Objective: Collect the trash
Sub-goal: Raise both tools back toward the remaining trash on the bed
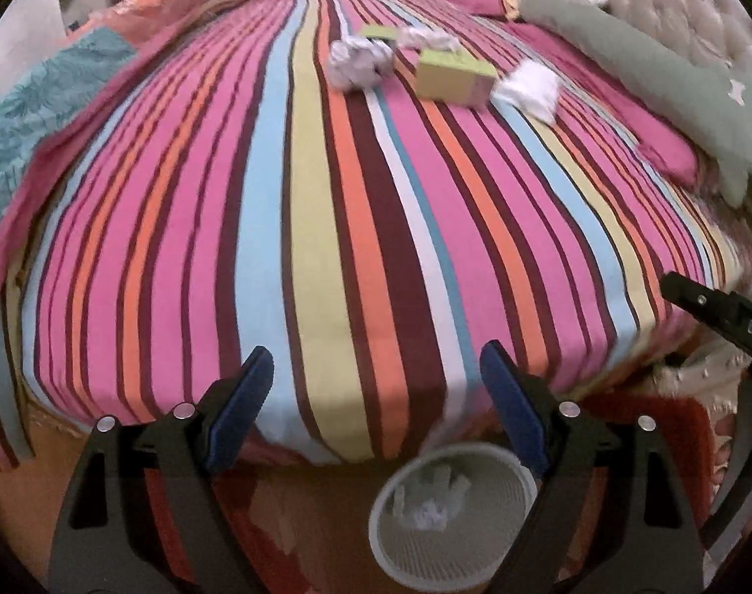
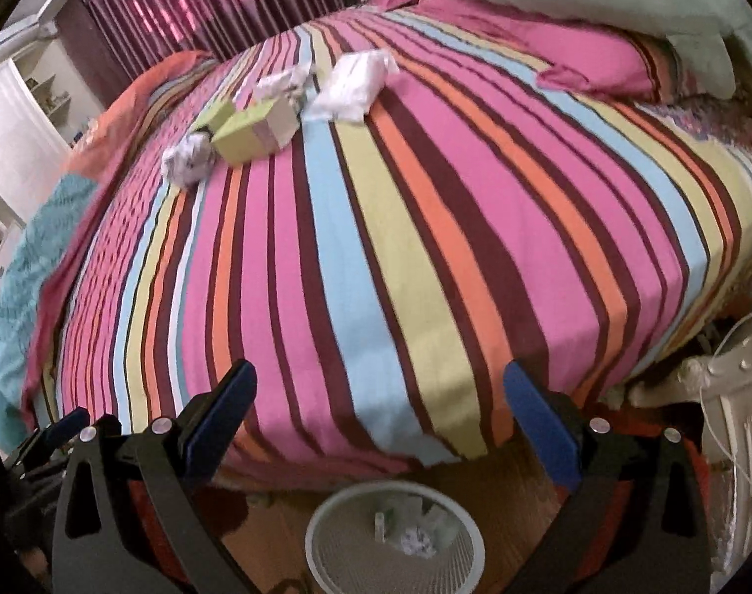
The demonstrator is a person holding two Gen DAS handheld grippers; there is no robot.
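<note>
Both hand-held grippers are seen with their blue-padded jaws spread wide and nothing between them: the left gripper [image 1: 371, 376] and the right gripper [image 2: 378, 391] are each held above the near edge of a bed covered by a striped bedspread [image 1: 326, 227]. Below that edge, on the floor, a white mesh wastebasket [image 1: 452, 557] is seen from above, with a few crumpled white scraps lying in its bottom; in the right wrist view it appears between the two open fingers, low in the frame [image 2: 396, 564]. The remaining trash is gathered far up the bed, well apart from both grippers. A crumpled paper ball [image 1: 358, 62] lies toward the left of the group, and a yellow-green box [image 1: 452, 79] with a pale end is lying just beside it. A white crumpled bag [image 1: 529, 86] lies to the right of the box, close against it. A second crumpled paper [image 1: 428, 38] and a smaller green box [image 1: 378, 32] are lying behind, though blur keeps their details from being made out. A grey-green pillow [image 1: 638, 74] is resting along the headboard side, over a pink pillow [image 1: 673, 156]. Part of the right gripper's black body is visible at the right edge of the left wrist view.
</note>
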